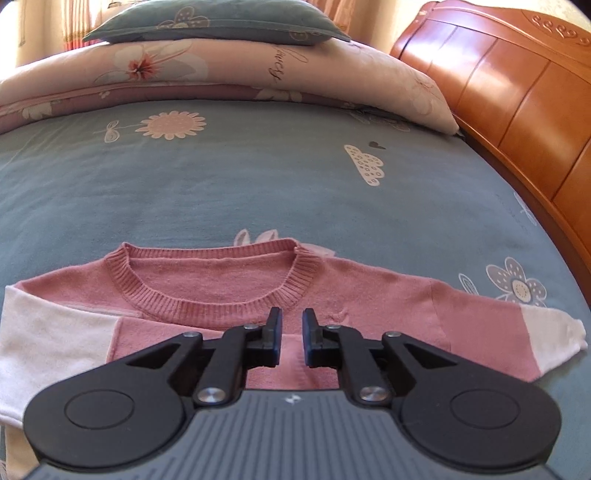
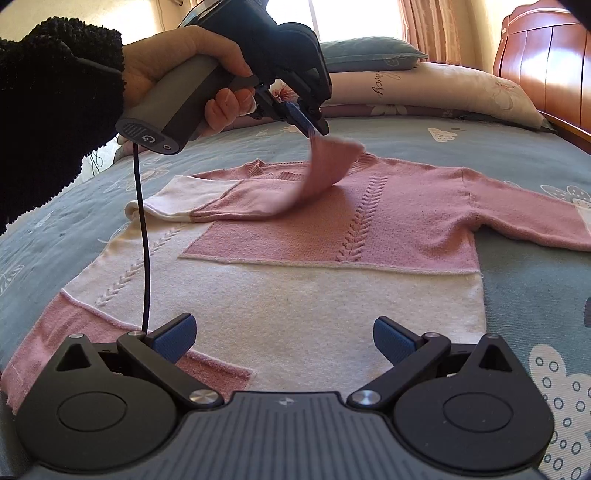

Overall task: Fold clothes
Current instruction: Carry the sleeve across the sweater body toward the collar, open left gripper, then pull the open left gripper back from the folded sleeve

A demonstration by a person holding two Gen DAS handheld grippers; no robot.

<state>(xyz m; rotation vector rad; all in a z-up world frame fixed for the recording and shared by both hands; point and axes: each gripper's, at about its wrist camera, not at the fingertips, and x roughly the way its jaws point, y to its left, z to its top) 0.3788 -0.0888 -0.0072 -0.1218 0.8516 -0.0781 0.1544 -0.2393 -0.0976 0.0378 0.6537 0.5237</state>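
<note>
A pink and cream knit sweater (image 2: 369,221) lies flat, front up, on the blue-grey bed sheet (image 2: 535,155). In the right wrist view its left sleeve (image 2: 321,166) is folded across the chest, and the cuff rises, blurred, to my left gripper (image 2: 314,129), which is shut on it. In the left wrist view my left gripper (image 1: 291,321) hovers just below the ribbed collar (image 1: 221,295), its jaws nearly together with pale pink fabric between them. My right gripper (image 2: 284,332) stands open over the cream lower body, nothing between its fingers. The other sleeve (image 2: 517,210) lies spread to the right.
A hand (image 2: 166,59) in a black sleeve holds the left gripper's handle, and its cable (image 2: 142,221) hangs down over the sweater. A folded floral quilt (image 1: 221,70) and a pillow (image 1: 221,18) lie at the far end. A wooden headboard (image 1: 517,92) runs along the right.
</note>
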